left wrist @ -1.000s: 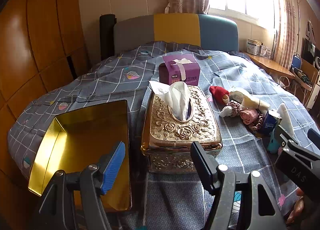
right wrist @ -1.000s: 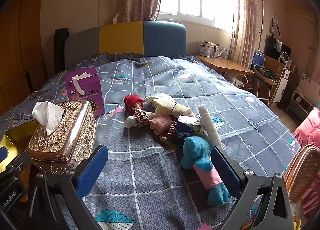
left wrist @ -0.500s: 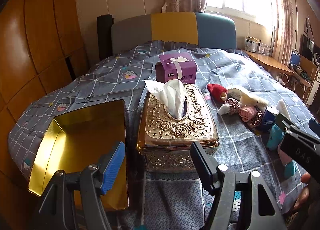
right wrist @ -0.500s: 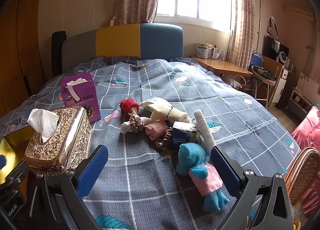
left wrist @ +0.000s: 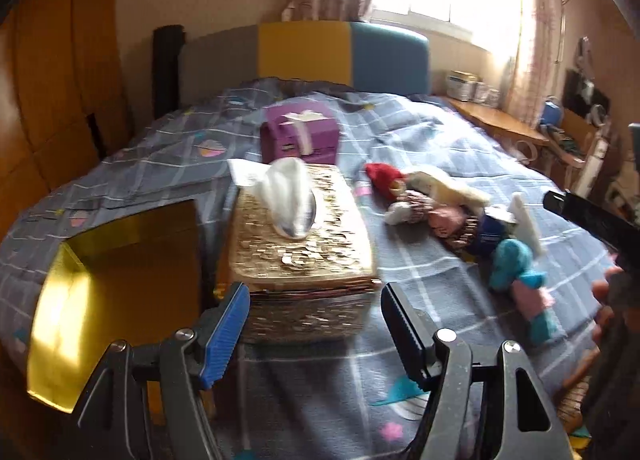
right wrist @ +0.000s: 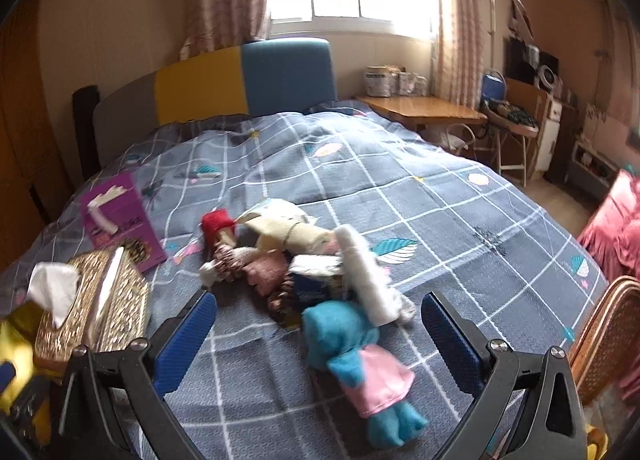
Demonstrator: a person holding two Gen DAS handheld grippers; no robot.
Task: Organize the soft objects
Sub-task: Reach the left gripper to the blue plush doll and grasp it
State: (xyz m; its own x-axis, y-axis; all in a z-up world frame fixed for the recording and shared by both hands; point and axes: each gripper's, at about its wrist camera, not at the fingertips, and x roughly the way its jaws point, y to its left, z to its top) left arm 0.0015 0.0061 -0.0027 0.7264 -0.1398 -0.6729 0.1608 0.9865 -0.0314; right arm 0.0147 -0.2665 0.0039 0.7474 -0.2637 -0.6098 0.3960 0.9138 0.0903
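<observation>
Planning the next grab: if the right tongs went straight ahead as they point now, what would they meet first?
Most likely the teal plush doll in the pink dress, lying between the open right tongs; depth is uncertain.

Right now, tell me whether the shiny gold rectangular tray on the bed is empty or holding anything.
Empty: the shiny gold rectangular tray shows only bare reflective metal inside.

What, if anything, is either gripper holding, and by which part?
Nothing. The left gripper and right gripper are both open and empty; the teal plush doll in a pink dress lies ungripped on the bed.
</observation>
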